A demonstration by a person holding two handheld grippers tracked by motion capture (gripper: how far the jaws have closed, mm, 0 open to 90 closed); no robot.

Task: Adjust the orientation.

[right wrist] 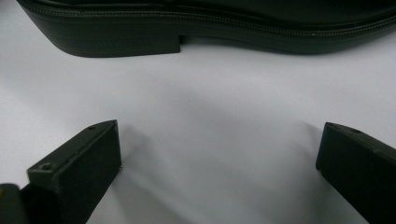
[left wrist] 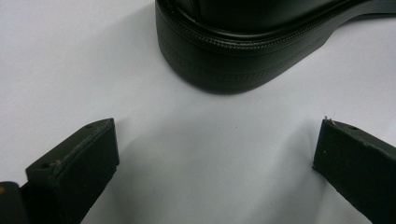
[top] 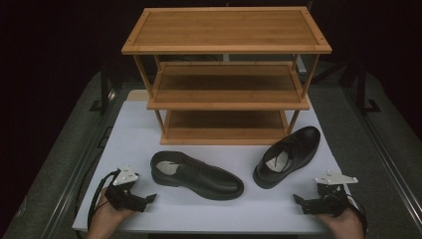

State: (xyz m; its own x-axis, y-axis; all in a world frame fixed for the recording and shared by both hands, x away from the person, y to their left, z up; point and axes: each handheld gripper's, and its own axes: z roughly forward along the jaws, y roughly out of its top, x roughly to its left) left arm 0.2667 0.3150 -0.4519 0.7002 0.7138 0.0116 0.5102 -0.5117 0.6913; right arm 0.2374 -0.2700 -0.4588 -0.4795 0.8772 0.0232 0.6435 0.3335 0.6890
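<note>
White tabletop w/ three-tier bamboo rack behind: I'm holding left gripper & right gripper wide open, empty, near two stiff, smooth black leather shoes lying mid-table, prob. best gripped at collar.

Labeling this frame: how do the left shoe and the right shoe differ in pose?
The left shoe lies nearly across the table, toe toward the right; the right shoe sits diagonally, toe toward the rack. The left shoe is clear of the rack; the right shoe's toe reaches the rack's front right leg. Both are black, upright on their soles, untouched.
</note>
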